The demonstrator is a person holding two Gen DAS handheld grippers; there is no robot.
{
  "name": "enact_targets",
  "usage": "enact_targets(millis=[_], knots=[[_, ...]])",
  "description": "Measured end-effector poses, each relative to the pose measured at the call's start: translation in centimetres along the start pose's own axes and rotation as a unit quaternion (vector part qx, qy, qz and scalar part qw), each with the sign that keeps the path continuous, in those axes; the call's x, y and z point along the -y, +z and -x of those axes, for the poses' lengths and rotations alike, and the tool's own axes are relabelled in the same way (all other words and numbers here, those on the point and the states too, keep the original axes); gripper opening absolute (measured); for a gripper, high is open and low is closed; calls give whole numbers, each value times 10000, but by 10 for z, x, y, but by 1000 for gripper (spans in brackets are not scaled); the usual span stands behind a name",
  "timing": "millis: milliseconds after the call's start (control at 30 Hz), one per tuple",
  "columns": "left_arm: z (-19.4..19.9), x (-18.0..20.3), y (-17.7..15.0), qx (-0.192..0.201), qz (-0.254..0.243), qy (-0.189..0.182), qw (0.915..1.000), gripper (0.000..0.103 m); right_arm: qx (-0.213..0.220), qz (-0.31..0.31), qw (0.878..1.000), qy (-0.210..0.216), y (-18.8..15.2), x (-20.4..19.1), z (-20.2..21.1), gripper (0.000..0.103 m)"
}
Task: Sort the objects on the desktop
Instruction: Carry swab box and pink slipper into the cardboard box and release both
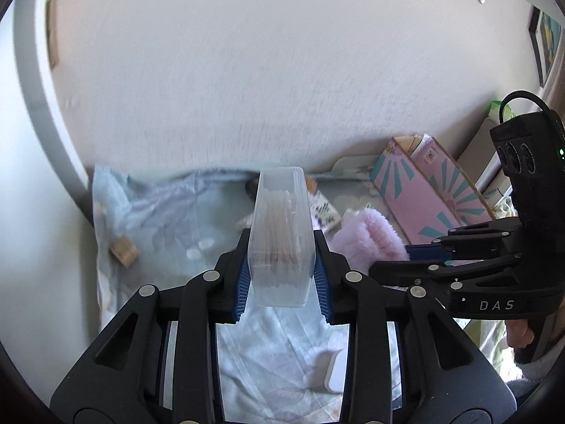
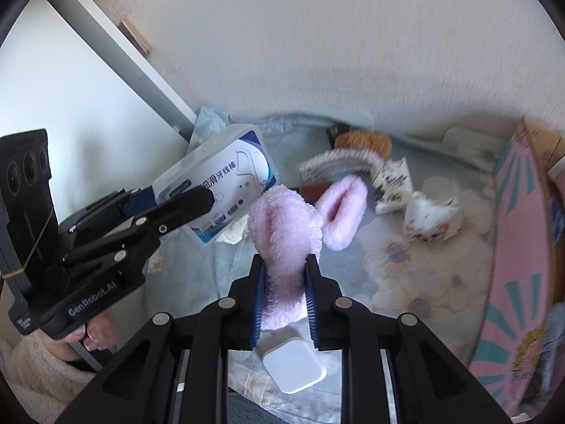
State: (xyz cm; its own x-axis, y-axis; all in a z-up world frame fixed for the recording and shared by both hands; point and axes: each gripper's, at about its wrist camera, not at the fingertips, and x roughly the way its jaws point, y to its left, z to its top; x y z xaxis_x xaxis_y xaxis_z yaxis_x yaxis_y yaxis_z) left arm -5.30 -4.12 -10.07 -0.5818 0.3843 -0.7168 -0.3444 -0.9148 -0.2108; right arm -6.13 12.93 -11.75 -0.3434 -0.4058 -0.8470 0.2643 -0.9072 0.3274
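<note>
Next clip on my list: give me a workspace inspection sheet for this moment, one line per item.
Surface: pale blue floral cloth, creased, running up to the wall.
Job's things: clear plastic floss-pick box and pink fluffy headband, both lifted off the cloth.
Clutter: white square pad, brown scrubber, small printed packets, wooden block.
Grippers: left gripper shut on the box; right gripper shut on the headband.
Cables: black cable looping from the top of the right gripper's body.
Surroundings: white wall behind, pink and teal cardboard box at the right edge, framed picture on the wall.
</note>
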Motion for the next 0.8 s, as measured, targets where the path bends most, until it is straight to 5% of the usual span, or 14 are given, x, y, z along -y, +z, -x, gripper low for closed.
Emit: enact_targets(millis=[400,800], knots=[[4,42,53,177,-339,-196,9991,28,389,-50,9984,-418,14,24,59,19],[-23,129,96,154,-861,-777,9931,28,870,-646,9907,-817,-1,82,129,19]])
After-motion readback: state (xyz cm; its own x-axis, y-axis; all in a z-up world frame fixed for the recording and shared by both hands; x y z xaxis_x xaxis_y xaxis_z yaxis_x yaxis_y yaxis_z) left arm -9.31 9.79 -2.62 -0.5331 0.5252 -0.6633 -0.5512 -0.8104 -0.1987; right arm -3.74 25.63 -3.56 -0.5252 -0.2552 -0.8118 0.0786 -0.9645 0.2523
